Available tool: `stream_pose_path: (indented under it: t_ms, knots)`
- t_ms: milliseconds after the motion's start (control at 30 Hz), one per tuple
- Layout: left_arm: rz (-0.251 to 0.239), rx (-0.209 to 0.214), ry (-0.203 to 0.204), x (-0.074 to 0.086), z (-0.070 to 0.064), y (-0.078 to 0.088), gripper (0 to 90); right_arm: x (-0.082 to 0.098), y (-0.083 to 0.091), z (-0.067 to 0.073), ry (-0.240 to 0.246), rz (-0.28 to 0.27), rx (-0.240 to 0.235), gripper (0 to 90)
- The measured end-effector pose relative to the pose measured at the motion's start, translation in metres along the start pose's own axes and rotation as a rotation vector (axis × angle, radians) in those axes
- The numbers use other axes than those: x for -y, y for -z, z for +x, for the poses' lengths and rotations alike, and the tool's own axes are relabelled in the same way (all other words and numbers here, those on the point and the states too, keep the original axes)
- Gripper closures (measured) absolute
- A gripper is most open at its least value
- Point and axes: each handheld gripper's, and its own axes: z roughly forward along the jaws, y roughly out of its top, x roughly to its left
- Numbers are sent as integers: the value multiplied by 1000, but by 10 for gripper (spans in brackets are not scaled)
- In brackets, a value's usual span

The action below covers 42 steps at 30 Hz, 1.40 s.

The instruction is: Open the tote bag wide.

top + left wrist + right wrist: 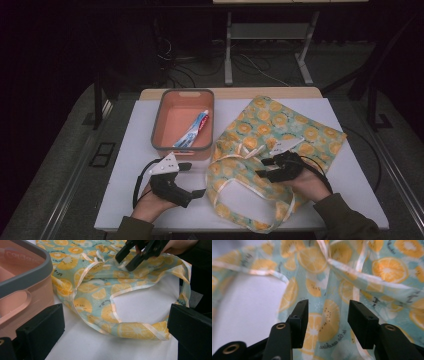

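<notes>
- A salmon-pink bin point(183, 122) with a grey rim sits on the white table point(125, 200) just left of the bag, a toothpaste tube point(193, 131) lying slantwise inside it; set this close, the bin looks ready either to give up the tube to the bag or to take things out of it.
- The left gripper point(190, 179) rests low on the table in front of the bin and to the bag's left, its jaws spread wide with nothing between them, aimed at the bag's mouth, apparently waiting its turn to help.
- The citrus-print tote bag point(280, 127) lies flat across the right half of the table, its pale ribbon handles point(117, 293) looped loosely toward the person, leaving the opening on the near side where both hands can reach it.
- The right gripper point(267, 167) hovers over the bag's near edge, close to where the handles meet the cloth; its jaws stand partly apart, and the right gripper view shows printed fabric behind the gap rather than pinched in it, so the cloth is not held. It seems placed to take hold of the rim and lift the mouth open.
</notes>
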Motion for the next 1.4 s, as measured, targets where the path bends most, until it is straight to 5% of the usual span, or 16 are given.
stream_pose_path:
  t_ms: [367,667,933,1400]
  knots:
    - [1,0,0,0,0,0,0,10,-23,-1,9,57,35,533]
    - [-1,-1,0,0,0,1,0,11,-23,2,41,43,81,886]
    - [0,-1,-1,0,0,1,0,11,-19,-2,30,25,64,897]
    - [-1,0,-1,-1,0,1,0,7,14,-16,-45,-100,10,898]
